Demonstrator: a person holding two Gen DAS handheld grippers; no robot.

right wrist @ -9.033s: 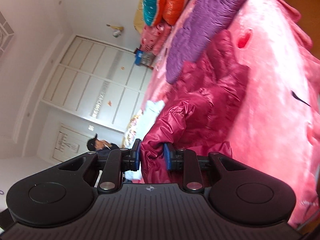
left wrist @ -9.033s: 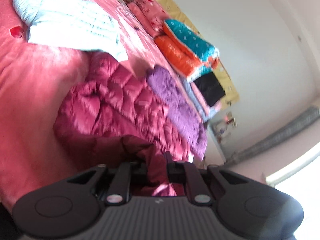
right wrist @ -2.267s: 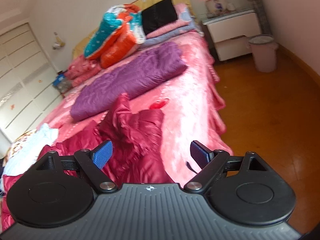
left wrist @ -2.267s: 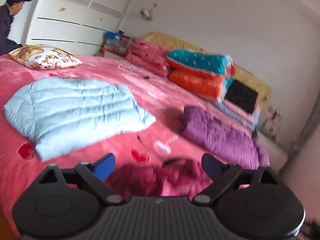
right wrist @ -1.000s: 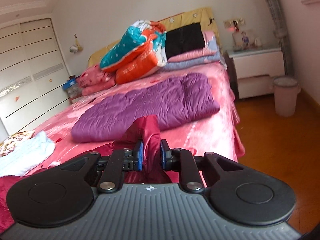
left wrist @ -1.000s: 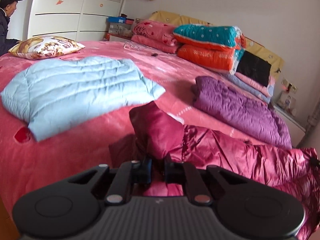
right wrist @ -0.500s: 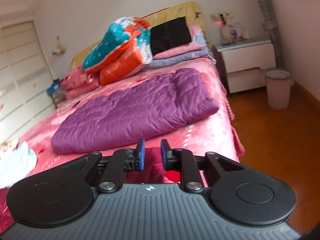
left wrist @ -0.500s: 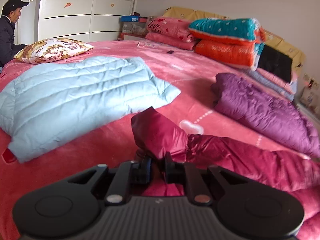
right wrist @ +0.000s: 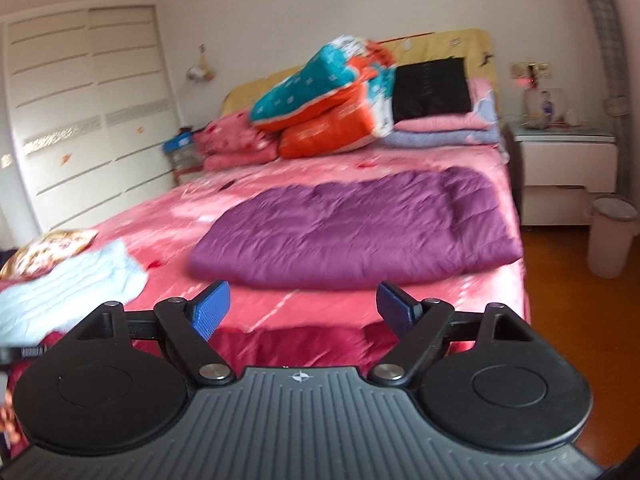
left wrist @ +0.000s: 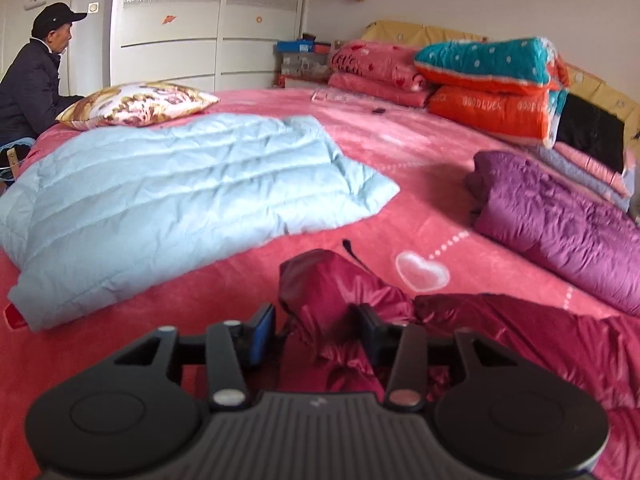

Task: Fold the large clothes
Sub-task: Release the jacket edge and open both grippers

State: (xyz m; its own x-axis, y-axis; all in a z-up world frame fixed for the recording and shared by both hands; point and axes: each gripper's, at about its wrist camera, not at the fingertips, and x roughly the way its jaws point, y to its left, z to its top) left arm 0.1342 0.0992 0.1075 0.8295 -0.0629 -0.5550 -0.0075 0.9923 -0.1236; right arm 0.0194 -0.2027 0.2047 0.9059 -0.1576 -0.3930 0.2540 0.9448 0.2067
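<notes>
- Two grippers over the pink bed [left wrist: 400,152].
- Left gripper [left wrist: 316,326]: jaws just eased partly open, a fold of the red jacket [left wrist: 520,332] loose between them.
- Right gripper [right wrist: 306,306]: jaws just sprung wide, nothing between, jacket lying below on the bed beside the purple jacket [right wrist: 360,228].

Both tools match. The left gripper [left wrist: 316,330] has a dark grey ribbed housing bearing a small emblem near its front edge, flanked by two round black discs. Black linkage bars on silver pivot screws carry fingers with blue pads [left wrist: 262,334]. The right gripper [right wrist: 304,306] shows ridged blue pads [right wrist: 210,310].
</notes>
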